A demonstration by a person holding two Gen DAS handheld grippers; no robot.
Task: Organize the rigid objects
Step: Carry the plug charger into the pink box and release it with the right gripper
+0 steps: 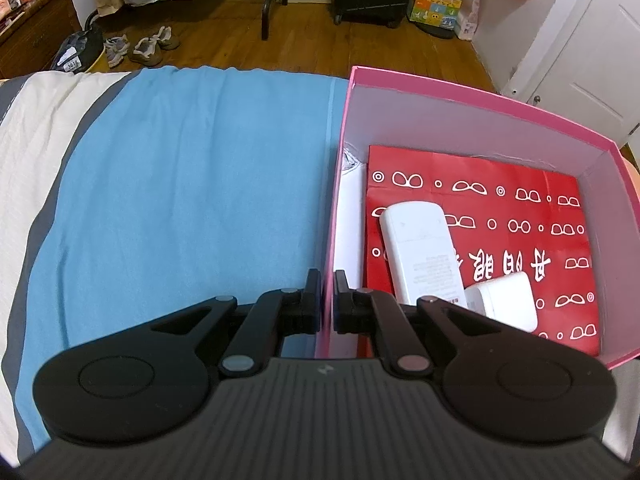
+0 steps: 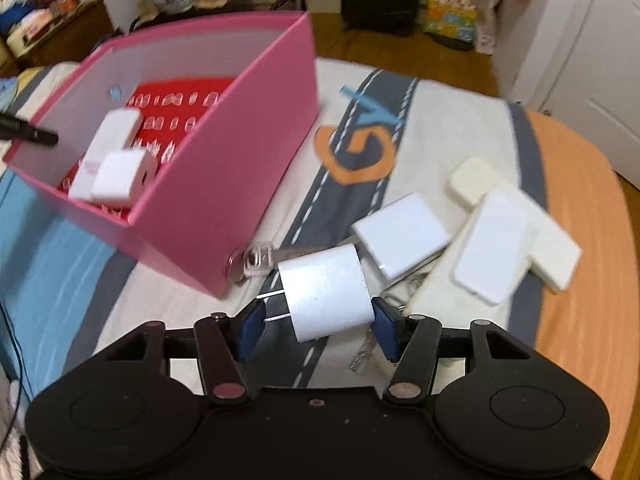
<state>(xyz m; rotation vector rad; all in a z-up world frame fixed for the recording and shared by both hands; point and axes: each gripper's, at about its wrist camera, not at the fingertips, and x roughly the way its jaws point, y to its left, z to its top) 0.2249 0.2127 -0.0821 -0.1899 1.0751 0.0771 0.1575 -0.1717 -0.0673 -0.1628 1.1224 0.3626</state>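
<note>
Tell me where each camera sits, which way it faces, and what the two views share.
Left wrist: rides the left gripper, angled down at the pink box; its shut jaws pinch the box's wall.
Right wrist: rides the right gripper, angled down over the bedspread; its jaws hold a white charger.
Shared: the pink box, red sheet and two white items inside.

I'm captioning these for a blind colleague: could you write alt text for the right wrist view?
The right gripper holds a white plug adapter above a patterned bedspread. An open pink box to its left already contains two white items; more white chargers lie to the right.
</note>
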